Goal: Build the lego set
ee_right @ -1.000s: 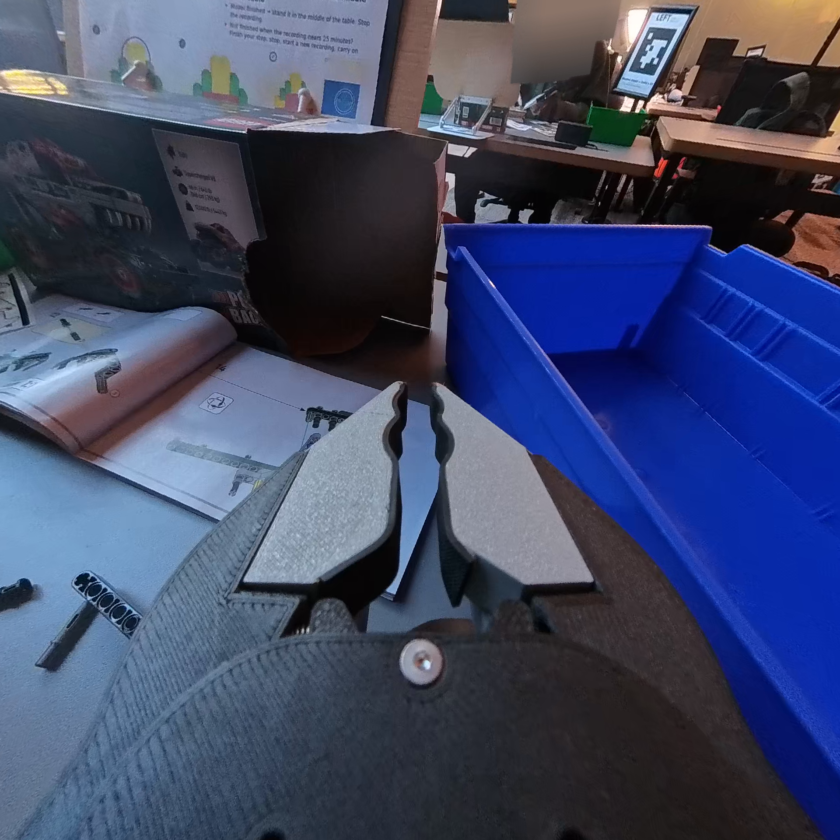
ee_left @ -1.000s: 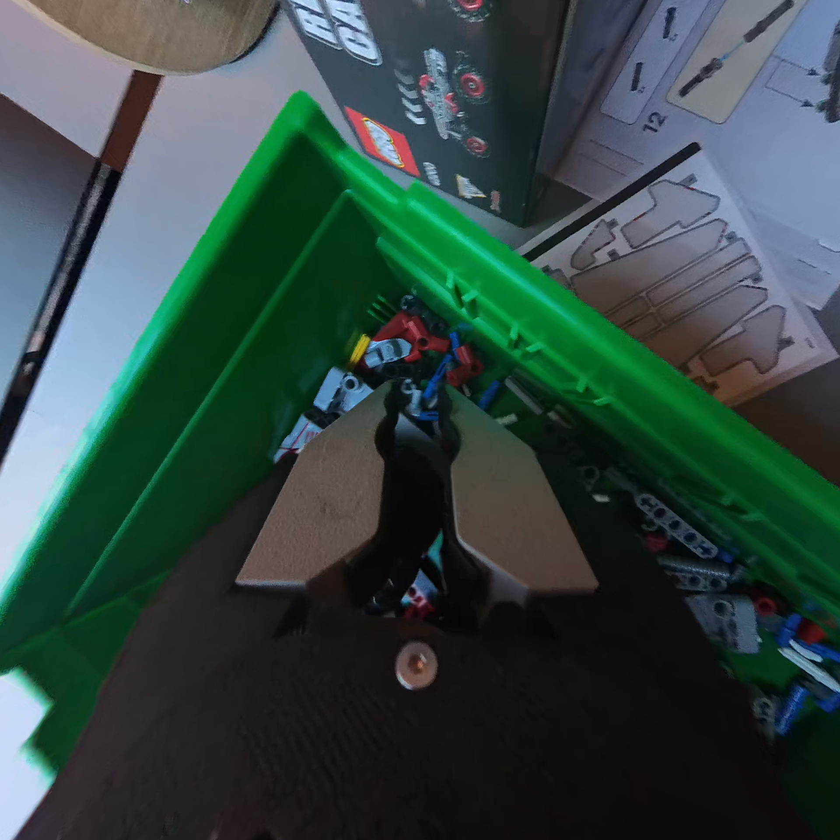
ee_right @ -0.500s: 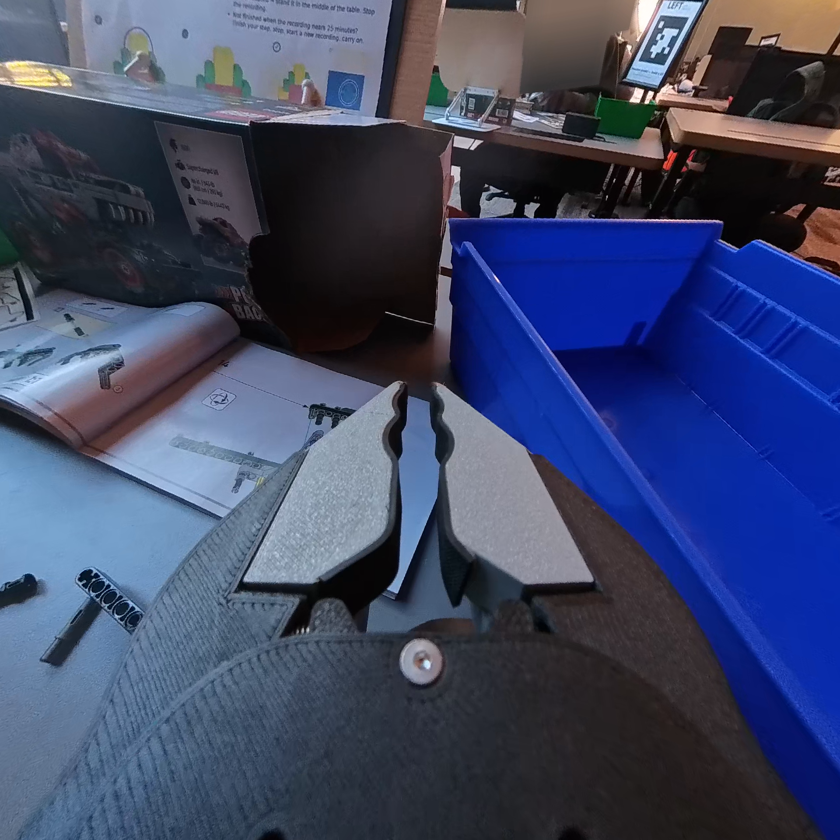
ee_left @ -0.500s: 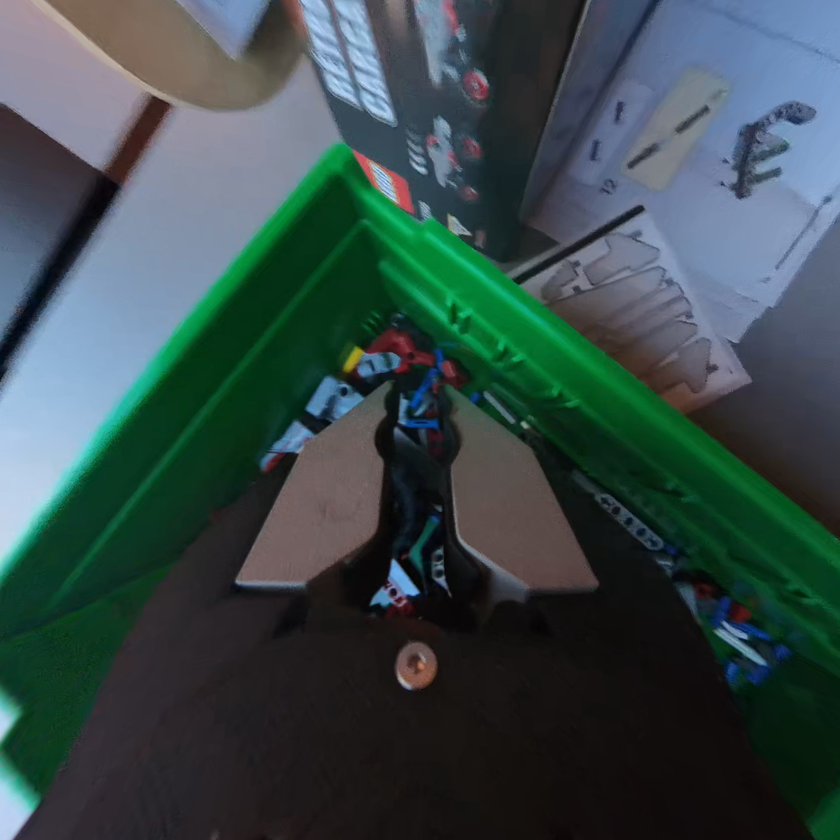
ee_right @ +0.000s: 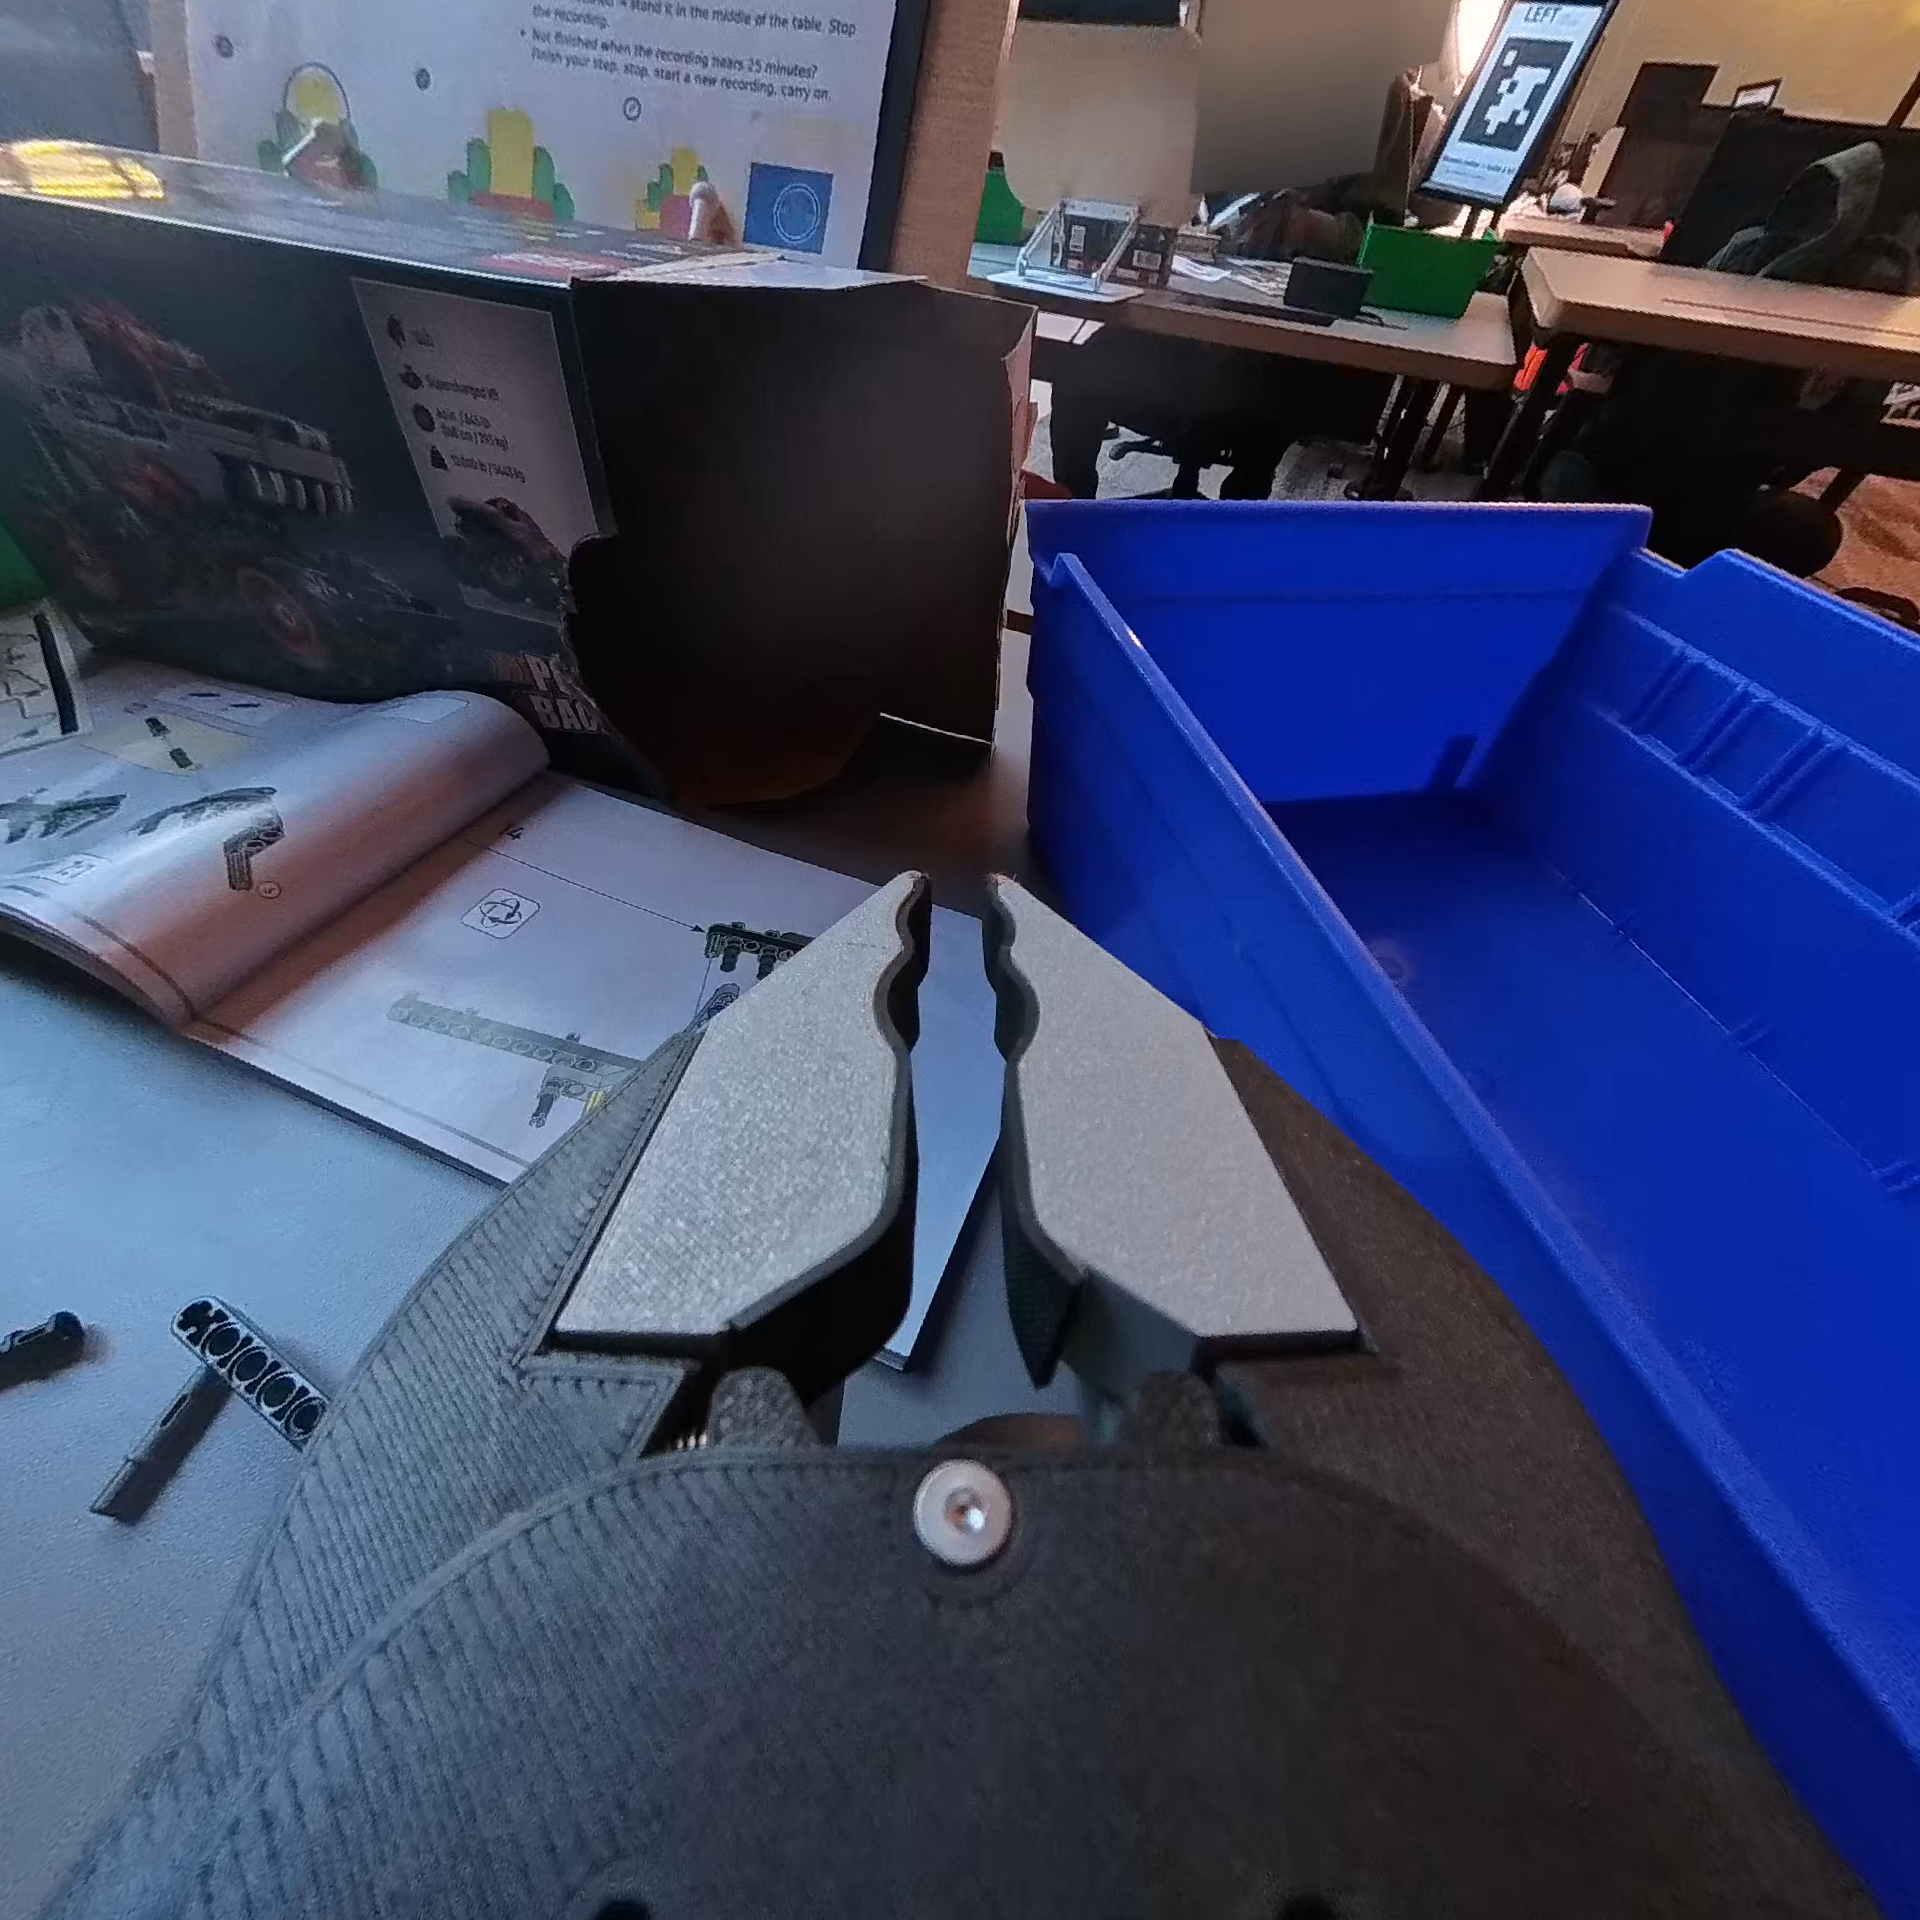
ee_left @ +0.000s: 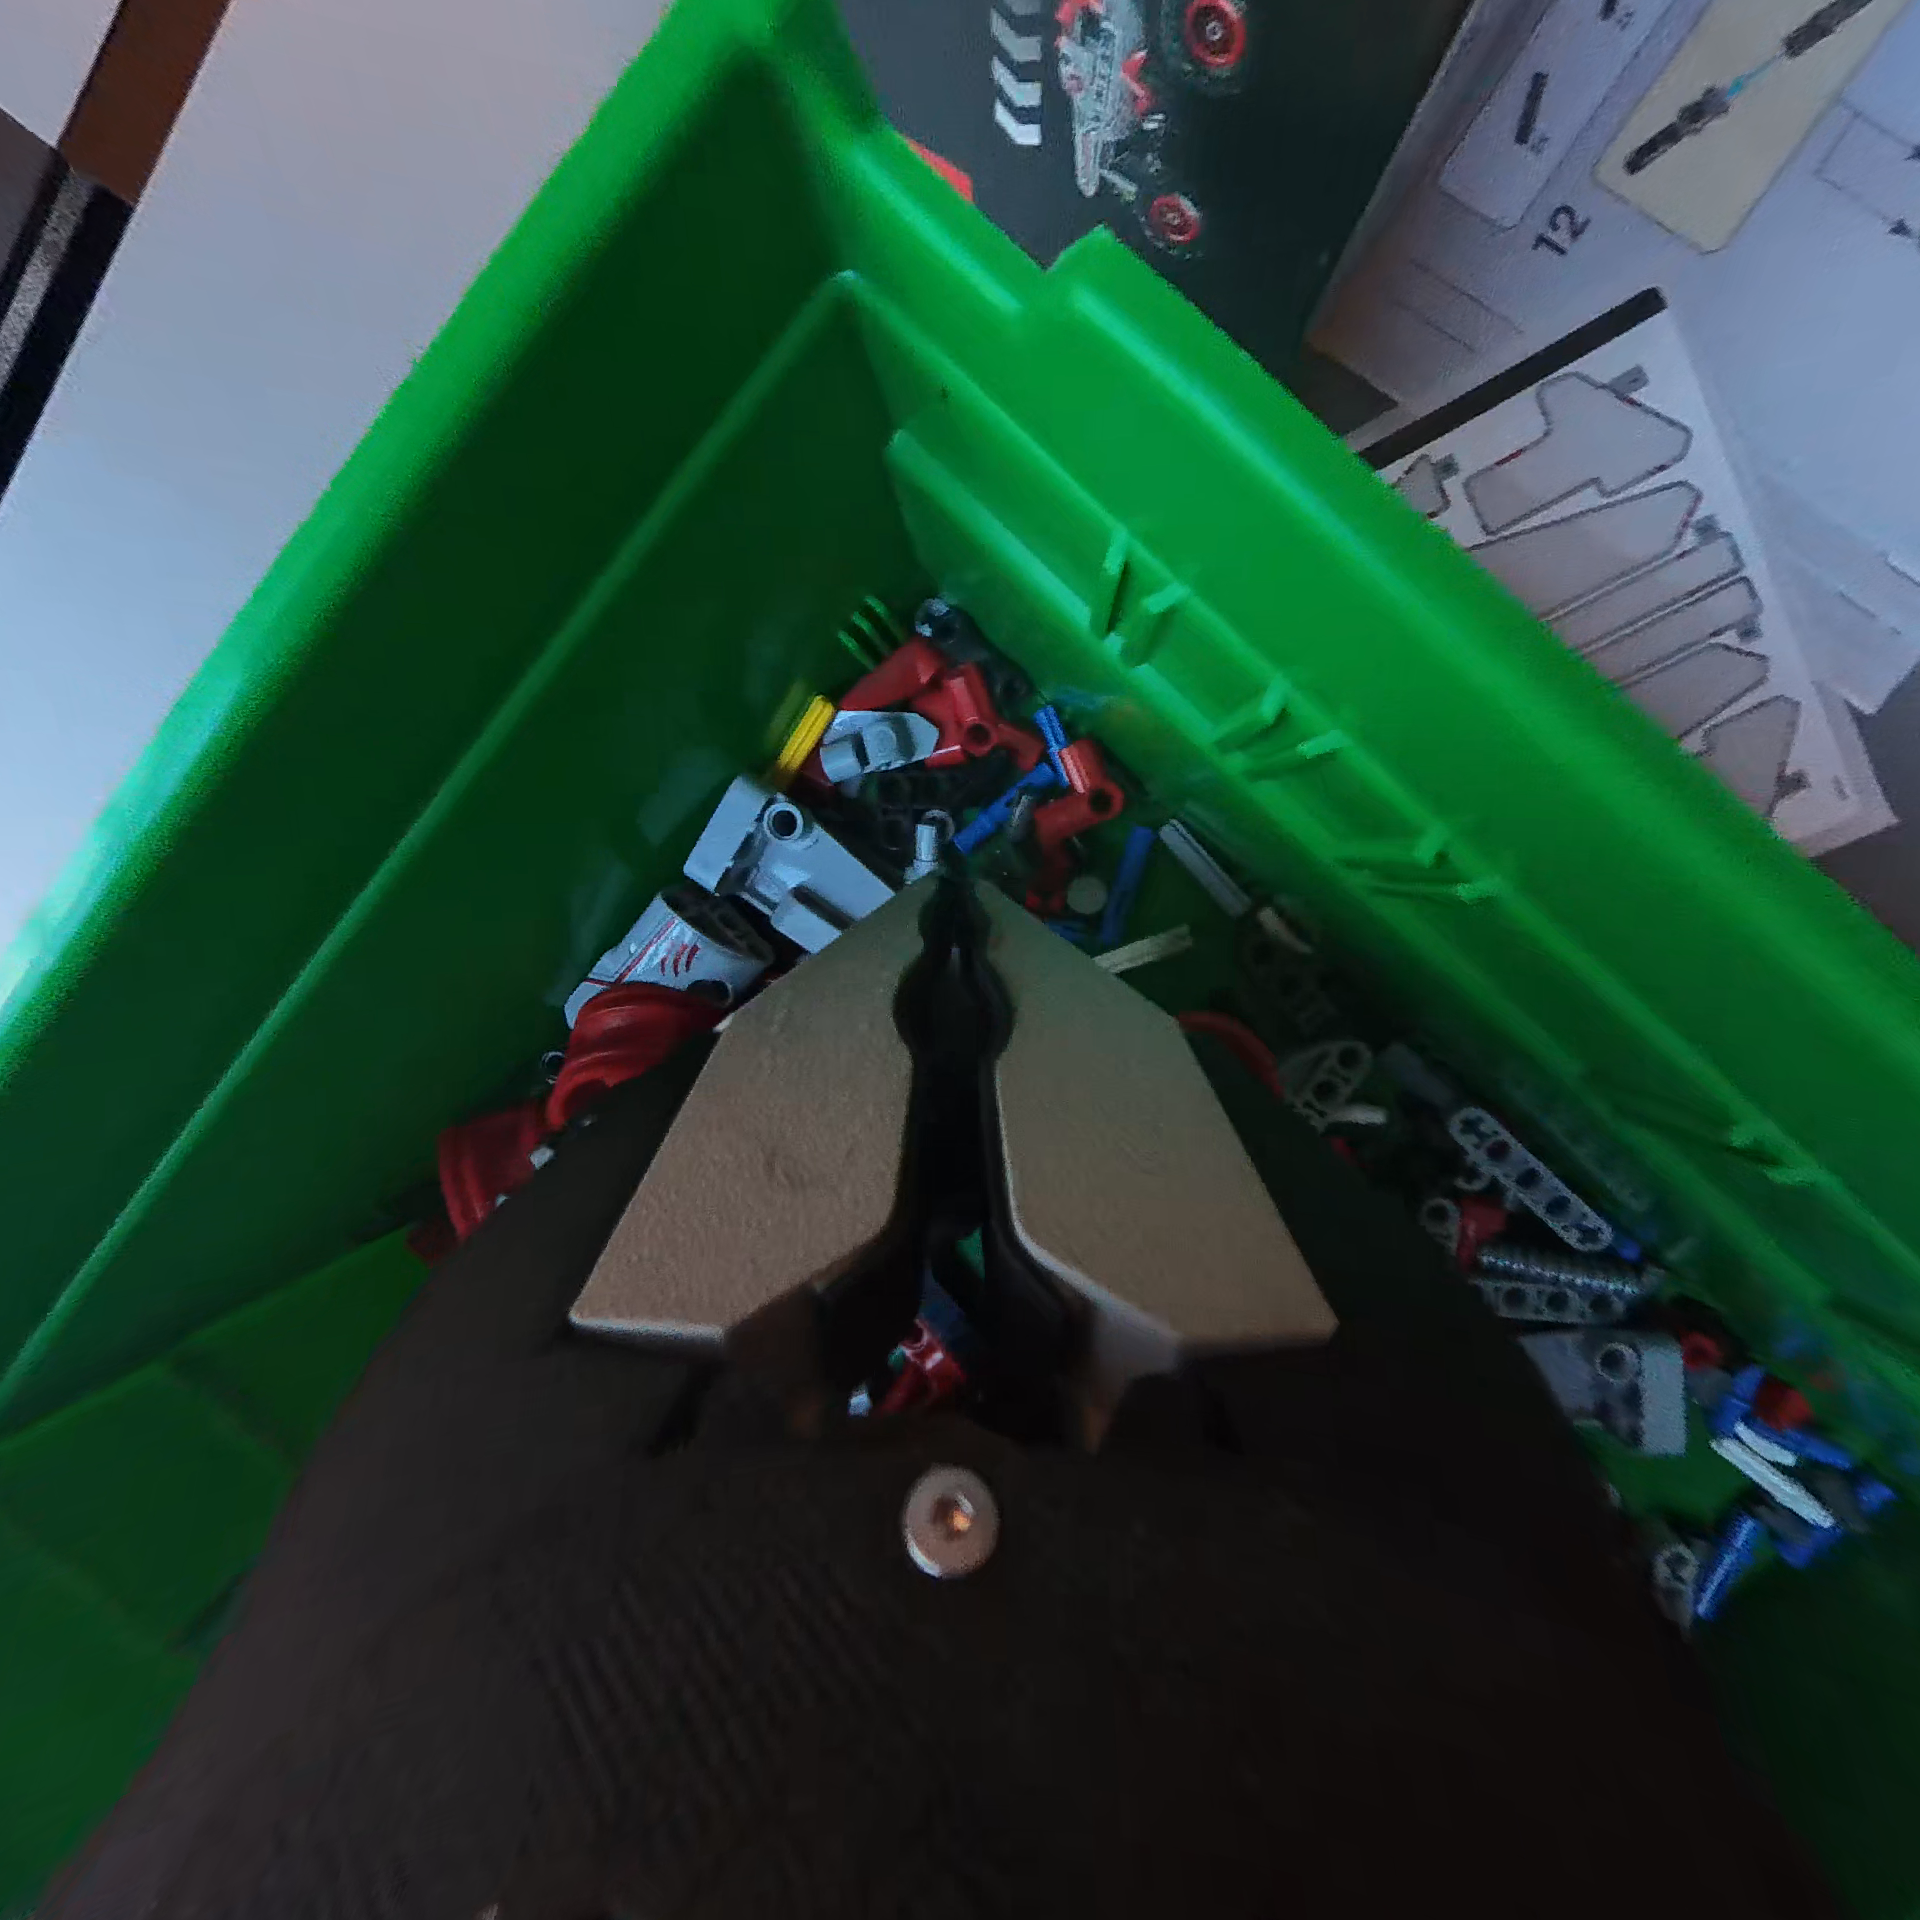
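A green bin [ee_left: 623, 623] holds a pile of loose lego pieces [ee_left: 935, 748] in red, grey, blue and black. My left gripper [ee_left: 943, 896] is down inside the bin over the pile, its tips closed together at the pieces. I cannot tell if a piece is caught between them. My right gripper [ee_right: 956, 894] hovers above the table with a narrow gap between its fingers and nothing in it. A black beam [ee_right: 249, 1371], a black axle [ee_right: 161, 1444] and a black pin [ee_right: 42, 1345] lie on the table to its left.
An empty blue bin [ee_right: 1558, 935] stands right of my right gripper. The open instruction booklet [ee_right: 416, 935] lies ahead, with the dark set box [ee_right: 312, 468] behind it. A sticker sheet [ee_left: 1662, 582] lies beside the green bin. Other tables stand farther back. My right fingertips sit around 50 cm from my left ones. Measured from the fingertips, the black axle [ee_right: 161, 1444] is 15 cm or so from the right gripper and 40 cm from the left.
My left gripper has gone deeper into the green bin and its tips have closed together. My right gripper has hardly moved.
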The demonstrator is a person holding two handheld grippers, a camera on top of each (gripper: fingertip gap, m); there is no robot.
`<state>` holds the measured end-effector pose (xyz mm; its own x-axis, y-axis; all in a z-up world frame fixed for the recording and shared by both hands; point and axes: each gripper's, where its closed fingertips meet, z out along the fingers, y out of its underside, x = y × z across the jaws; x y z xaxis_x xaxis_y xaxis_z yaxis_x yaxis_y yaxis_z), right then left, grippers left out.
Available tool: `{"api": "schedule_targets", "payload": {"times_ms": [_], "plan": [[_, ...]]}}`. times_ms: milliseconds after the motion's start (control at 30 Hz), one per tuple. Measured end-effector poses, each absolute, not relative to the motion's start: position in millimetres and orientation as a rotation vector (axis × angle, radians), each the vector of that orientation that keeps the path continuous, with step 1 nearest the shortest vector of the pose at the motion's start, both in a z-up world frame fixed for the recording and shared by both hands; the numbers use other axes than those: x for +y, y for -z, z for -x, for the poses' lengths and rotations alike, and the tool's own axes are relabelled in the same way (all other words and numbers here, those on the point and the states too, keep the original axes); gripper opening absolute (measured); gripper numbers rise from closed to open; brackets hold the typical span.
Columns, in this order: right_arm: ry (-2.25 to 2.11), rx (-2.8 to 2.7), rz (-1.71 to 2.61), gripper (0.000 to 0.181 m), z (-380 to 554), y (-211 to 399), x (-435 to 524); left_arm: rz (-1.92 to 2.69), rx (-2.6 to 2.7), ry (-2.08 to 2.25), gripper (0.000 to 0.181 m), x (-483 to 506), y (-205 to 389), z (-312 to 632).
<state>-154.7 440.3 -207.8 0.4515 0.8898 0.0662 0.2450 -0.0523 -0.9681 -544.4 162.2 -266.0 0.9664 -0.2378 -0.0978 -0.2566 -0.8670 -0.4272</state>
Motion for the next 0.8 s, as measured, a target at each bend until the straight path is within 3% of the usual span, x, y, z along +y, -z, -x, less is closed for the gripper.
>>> {"api": "schedule_targets", "payload": {"times_ms": [567, 800], "plan": [[-0.715, -1.024, 1.572, 0.006, 155, 208, 440, 2.613, 0.402, -0.062, 0.000, 169, 260, 536], [-0.715, -1.022, 1.572, 0.006, 155, 208, 440, 2.629, 0.388, -0.119, 0.008, 168, 260, 543]]}}
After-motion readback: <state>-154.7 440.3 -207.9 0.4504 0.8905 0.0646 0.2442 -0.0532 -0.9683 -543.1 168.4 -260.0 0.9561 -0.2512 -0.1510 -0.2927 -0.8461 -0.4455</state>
